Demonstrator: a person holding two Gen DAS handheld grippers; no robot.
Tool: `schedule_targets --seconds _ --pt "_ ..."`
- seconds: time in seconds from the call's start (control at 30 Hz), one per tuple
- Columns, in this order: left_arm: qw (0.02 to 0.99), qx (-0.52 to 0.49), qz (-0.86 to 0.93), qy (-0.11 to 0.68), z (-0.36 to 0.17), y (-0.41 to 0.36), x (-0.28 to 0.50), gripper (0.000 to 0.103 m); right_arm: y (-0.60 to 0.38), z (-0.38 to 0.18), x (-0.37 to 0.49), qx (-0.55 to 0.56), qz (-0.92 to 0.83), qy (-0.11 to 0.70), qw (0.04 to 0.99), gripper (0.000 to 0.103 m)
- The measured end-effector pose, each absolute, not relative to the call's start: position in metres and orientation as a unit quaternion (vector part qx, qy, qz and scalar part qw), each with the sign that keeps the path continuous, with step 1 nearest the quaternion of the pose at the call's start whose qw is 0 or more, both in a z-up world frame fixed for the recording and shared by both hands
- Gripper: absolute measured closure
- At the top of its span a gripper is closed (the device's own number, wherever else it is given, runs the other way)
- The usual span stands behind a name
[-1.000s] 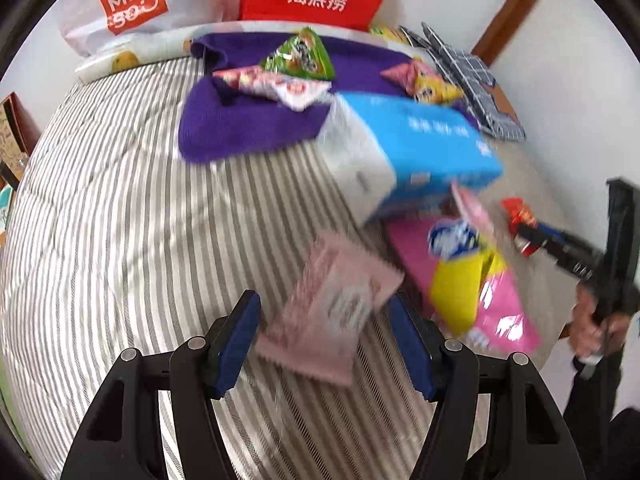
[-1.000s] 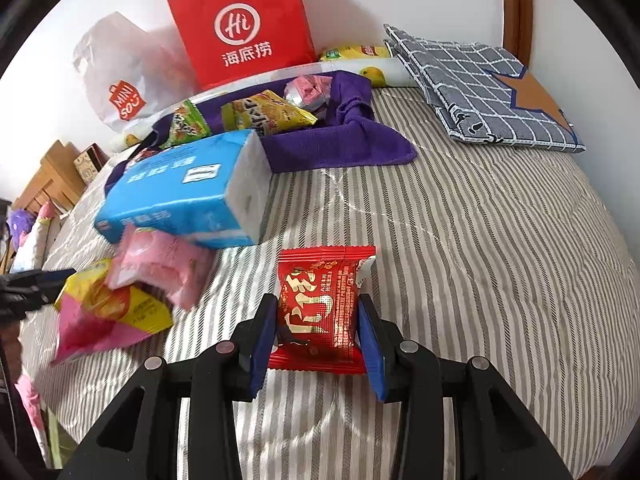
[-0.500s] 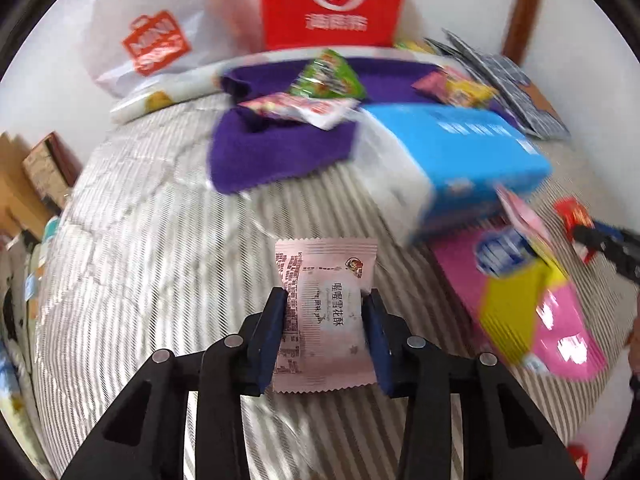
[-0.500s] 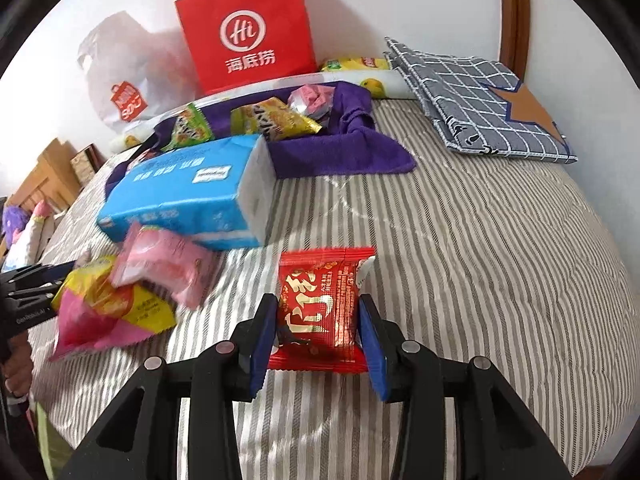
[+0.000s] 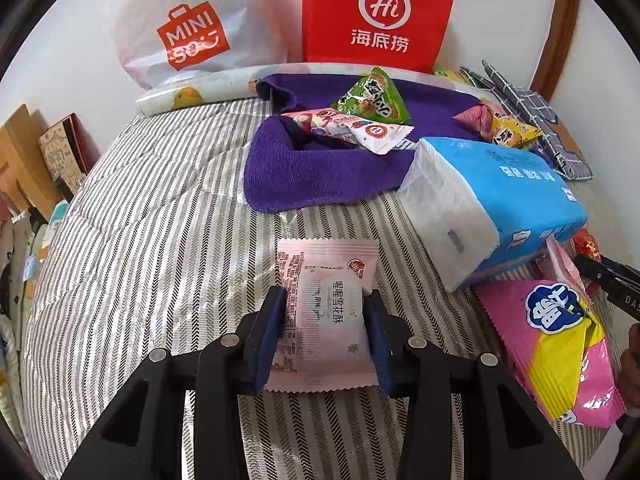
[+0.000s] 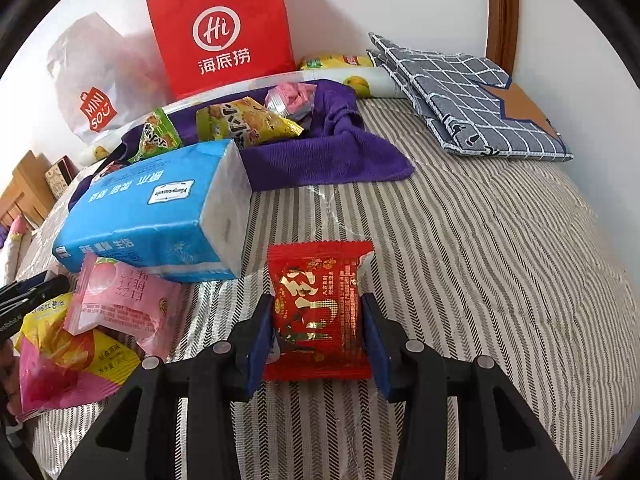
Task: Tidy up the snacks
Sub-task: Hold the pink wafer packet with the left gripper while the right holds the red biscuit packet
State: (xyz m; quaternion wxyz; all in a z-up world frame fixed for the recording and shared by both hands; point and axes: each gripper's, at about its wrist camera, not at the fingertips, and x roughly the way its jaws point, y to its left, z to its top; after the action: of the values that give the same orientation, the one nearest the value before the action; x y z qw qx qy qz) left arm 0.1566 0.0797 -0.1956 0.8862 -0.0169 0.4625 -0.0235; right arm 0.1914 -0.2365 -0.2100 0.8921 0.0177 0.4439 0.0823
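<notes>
My left gripper (image 5: 323, 312) is shut on a pale pink snack packet (image 5: 326, 312) and holds it over the striped bed (image 5: 140, 240). My right gripper (image 6: 318, 316) is shut on a red snack packet (image 6: 318, 308) above the bed (image 6: 500, 260). A purple towel (image 5: 320, 172) at the back holds a green packet (image 5: 372, 98), a white-pink packet (image 5: 352, 128) and a yellow packet (image 6: 244, 122). A pink packet (image 6: 120, 304) and a pink-yellow bag (image 5: 560, 344) lie beside a blue tissue pack (image 5: 500, 196).
A red paper bag (image 5: 380, 16) and a white Miniso bag (image 5: 184, 28) stand against the wall. A grey checked cushion (image 6: 472, 96) lies at the back right. Boxes (image 5: 40, 156) stand by the bed's left edge. The other gripper's tip (image 5: 608, 280) shows at right.
My left gripper closed on the pale pink packet, lifted it and swung left away from the blue tissue pack. The right gripper has kept hold of the red packet, almost still.
</notes>
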Motion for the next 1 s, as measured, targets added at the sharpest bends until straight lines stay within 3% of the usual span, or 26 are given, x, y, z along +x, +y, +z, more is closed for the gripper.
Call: schedule_targets --seconds 0.3,0.5,1.0 --pt "0.886 -0.014 -0.023 0.463 -0.196 0.079 0.157 0.063 -0.234 -0.210 0.191 0.011 0.081 0.445 0.892 0.059" --pt "0.886 -0.021 -0.027 0.463 -0.196 0.080 0.157 0.062 -0.228 -0.211 0.192 0.000 0.090 0.448 0.889 0.048" --pt "0.886 -0.023 -0.029 0.462 -0.196 0.080 0.158 0.062 -0.225 -0.212 0.191 -0.008 0.082 0.447 0.891 0.051"
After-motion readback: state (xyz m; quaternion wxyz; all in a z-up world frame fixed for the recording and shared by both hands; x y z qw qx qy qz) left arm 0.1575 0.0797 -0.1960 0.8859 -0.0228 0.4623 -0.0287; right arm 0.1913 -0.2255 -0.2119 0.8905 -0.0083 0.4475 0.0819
